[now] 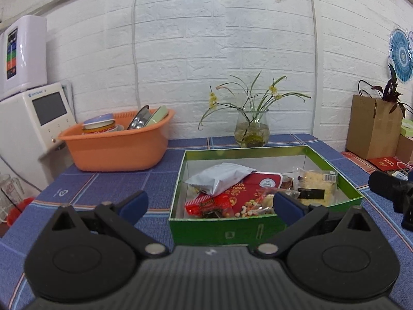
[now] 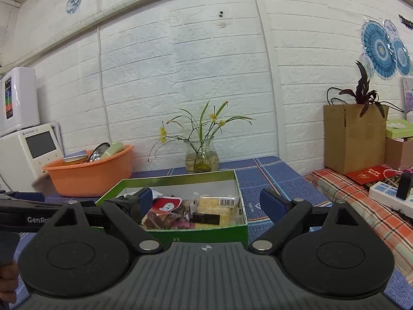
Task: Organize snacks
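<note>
A green box (image 1: 222, 230) sits on the blue checked tablecloth and holds snacks: a silver packet (image 1: 219, 178), a red nuts pack (image 1: 254, 192), a small red candy packet (image 1: 206, 205) and a pale cracker pack (image 1: 317, 187). My left gripper (image 1: 210, 202) is open and empty, just in front of the box's near wall. In the right wrist view the box (image 2: 206, 233) lies ahead with the cracker pack (image 2: 214, 208) inside. My right gripper (image 2: 206, 201) is open and empty, at the box's near right corner. The left gripper's body (image 2: 33, 217) shows at the left.
An orange basin (image 1: 116, 144) with dishes stands at the back left, a glass vase with flowers (image 1: 251, 129) behind the box. White appliances (image 1: 33, 118) stand far left. A cardboard box (image 2: 353, 139), red envelope and power strip (image 2: 389, 197) lie on the plaid cloth at right.
</note>
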